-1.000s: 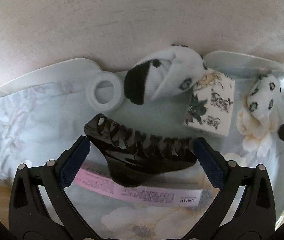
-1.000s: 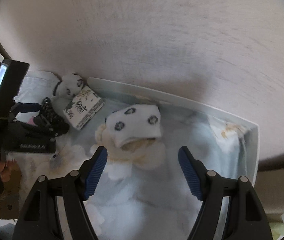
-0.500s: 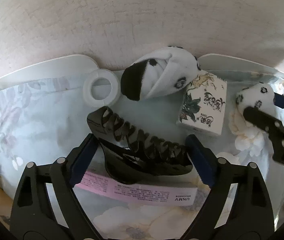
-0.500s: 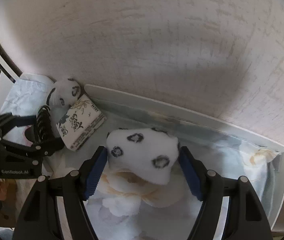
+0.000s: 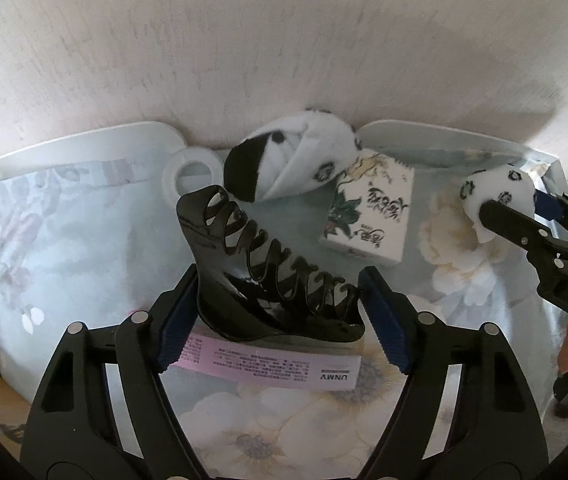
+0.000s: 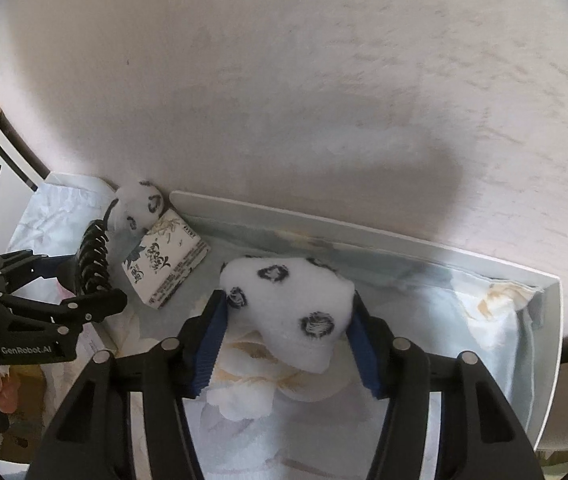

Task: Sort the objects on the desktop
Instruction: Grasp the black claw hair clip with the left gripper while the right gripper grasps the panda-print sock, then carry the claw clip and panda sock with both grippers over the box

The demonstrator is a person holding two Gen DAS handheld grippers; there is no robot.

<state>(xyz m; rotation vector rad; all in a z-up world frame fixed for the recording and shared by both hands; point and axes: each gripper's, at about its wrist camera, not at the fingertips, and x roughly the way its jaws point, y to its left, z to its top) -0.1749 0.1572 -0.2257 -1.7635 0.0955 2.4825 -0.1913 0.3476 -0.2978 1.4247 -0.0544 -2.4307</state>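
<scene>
Left wrist view: left hand-held gripper (image 5: 279,312) clamped on black hair claw (image 5: 267,280), pads touching both ends, claw tilted above pink label strip (image 5: 275,364). Ahead of fingers: white ring (image 5: 191,174), black-toed sock (image 5: 288,164), printed box (image 5: 368,216). Right wrist view: right hand-held gripper (image 6: 288,328) closed on spotted white sock (image 6: 296,308), both pads pressed into its sides, inside white tray (image 6: 544,340) over floral cloth (image 6: 496,312).

The left claw (image 5: 279,312) has narrowed from wide apart until its pads clamp the black hair clip (image 5: 267,276). The right claw (image 6: 288,328) has advanced and squeezed shut on the spotted white sock (image 6: 296,308), which now bulges between its pads.
</scene>
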